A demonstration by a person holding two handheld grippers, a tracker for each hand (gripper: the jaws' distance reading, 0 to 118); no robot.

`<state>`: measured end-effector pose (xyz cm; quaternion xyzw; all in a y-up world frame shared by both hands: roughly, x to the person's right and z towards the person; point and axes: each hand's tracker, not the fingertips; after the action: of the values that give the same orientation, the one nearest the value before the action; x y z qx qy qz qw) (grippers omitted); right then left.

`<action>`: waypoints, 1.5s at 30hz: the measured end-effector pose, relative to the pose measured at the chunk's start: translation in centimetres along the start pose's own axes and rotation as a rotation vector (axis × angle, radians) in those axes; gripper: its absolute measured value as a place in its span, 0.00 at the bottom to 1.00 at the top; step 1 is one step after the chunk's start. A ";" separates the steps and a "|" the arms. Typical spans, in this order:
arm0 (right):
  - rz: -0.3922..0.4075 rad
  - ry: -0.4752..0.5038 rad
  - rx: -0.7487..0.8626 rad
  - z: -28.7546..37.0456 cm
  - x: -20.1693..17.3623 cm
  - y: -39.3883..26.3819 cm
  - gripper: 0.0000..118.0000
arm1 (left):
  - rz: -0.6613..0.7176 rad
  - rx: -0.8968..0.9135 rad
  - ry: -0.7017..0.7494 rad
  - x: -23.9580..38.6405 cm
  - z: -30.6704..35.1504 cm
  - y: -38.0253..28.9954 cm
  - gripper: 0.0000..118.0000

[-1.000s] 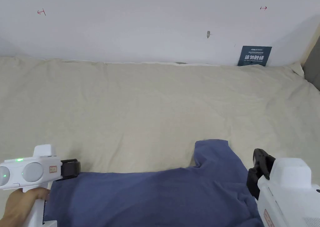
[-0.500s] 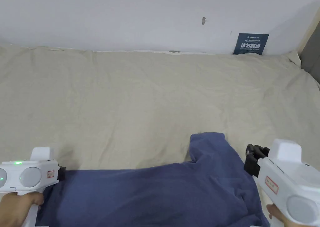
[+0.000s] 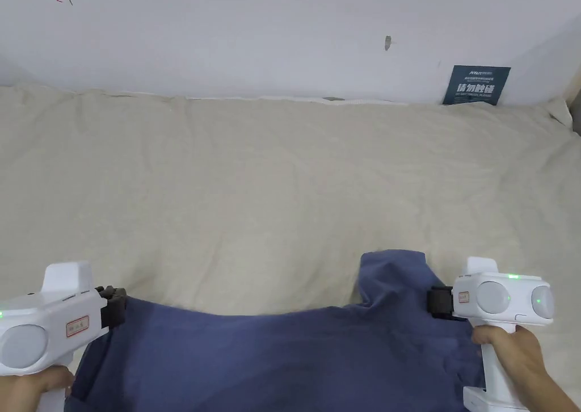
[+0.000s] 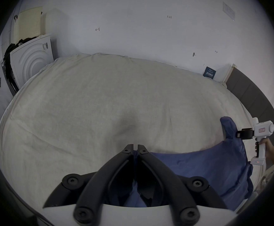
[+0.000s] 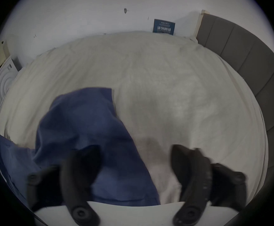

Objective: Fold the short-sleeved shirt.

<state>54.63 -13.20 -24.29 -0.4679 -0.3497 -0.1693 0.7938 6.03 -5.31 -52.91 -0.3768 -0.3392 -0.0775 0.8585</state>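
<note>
A blue shirt (image 3: 295,356) lies on the cream-covered bed (image 3: 272,192).

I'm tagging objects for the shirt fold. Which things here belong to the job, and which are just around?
Job: blue shirt; left gripper, shut on it; right gripper, open; bed sheet.

Around: dark sign; white appliances; grey headboard.

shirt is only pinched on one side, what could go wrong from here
1. The left tool is shut on the shirt at its edge; a hard pull could slip it free.
2. The right tool is open over the sleeve, so lifting now may drag the shirt askew.
</note>
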 end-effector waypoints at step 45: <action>-0.111 0.088 0.125 19.4 3.9 -31.0 0.02 | 0.027 -0.241 0.153 -3.0 11.2 -21.1 0.03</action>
<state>31.21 -11.90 4.04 -0.3895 -0.3497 -0.2112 0.8255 -10.26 -12.70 -36.87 -0.4748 -0.2559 -0.1347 0.8312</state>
